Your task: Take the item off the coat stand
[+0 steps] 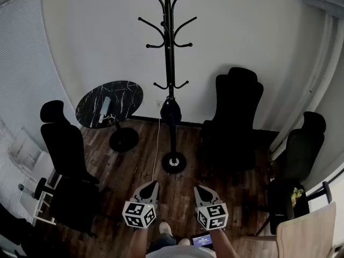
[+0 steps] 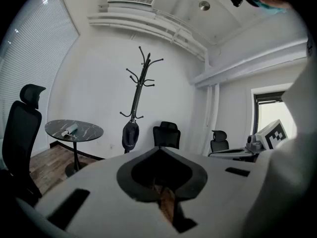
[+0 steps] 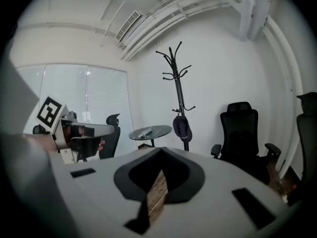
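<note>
A tall black coat stand (image 1: 169,47) rises against the white wall. A dark cap (image 1: 171,112) hangs from one of its lowest hooks, also seen as the cap (image 2: 130,136) in the left gripper view and the cap (image 3: 182,127) in the right gripper view. My left gripper (image 1: 152,186) and right gripper (image 1: 200,190) are held low and side by side, well short of the stand's base (image 1: 173,162). Both are shut with nothing between the jaws. The left gripper (image 2: 159,150) and right gripper (image 3: 161,151) each point toward the stand.
A round black marble table (image 1: 109,104) with a small pale object stands left of the coat stand. Black office chairs sit at the left (image 1: 64,144), behind right (image 1: 236,117) and far right (image 1: 301,149). A light wooden chair back (image 1: 306,233) is at bottom right. A thin cord (image 1: 157,144) trails over the wood floor.
</note>
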`<state>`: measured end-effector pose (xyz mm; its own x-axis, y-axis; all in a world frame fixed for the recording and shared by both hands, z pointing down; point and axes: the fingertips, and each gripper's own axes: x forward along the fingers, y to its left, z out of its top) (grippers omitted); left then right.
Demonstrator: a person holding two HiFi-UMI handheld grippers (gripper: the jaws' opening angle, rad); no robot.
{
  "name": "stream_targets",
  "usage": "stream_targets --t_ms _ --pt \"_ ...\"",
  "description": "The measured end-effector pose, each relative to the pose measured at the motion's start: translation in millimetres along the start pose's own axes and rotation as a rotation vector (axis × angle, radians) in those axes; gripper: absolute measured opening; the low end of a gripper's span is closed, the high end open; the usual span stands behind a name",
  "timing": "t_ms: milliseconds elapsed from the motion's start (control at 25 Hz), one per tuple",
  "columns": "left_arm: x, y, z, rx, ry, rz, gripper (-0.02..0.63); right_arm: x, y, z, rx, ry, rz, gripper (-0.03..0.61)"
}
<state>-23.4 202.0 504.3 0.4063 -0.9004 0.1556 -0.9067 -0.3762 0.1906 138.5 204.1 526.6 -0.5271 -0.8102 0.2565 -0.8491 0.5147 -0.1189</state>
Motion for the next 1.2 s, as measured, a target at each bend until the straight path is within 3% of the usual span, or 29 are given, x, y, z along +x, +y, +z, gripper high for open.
stream_targets --t_ms 240,480,680,800,1000,1200 --pt "4 -16 -4 -0.023 -0.001 -0.04 0.02 -6 -2 -8 -0.001 0.021 0.02 0.011" --pt "6 -16 -4 -0.016 -0.002 -0.024 0.02 -9 -5 -4 0.032 0.006 0.035 0.011" --pt "4 -12 0 0.007 -0.004 0.022 0.02 -11 0 15 0.12 -0.05 0.139 0.011" --pt "8 -4 -1 0.033 0.004 0.041 0.02 -3 6 16 0.121 -0.043 0.17 0.011" --pt "30 10 -2 0.039 0.001 0.05 0.02 21 -7 12 0.069 -0.028 0.132 0.011" --pt "68 42 2 0.034 -0.003 0.078 0.02 57 -34 32 0.038 -0.088 0.078 0.011"
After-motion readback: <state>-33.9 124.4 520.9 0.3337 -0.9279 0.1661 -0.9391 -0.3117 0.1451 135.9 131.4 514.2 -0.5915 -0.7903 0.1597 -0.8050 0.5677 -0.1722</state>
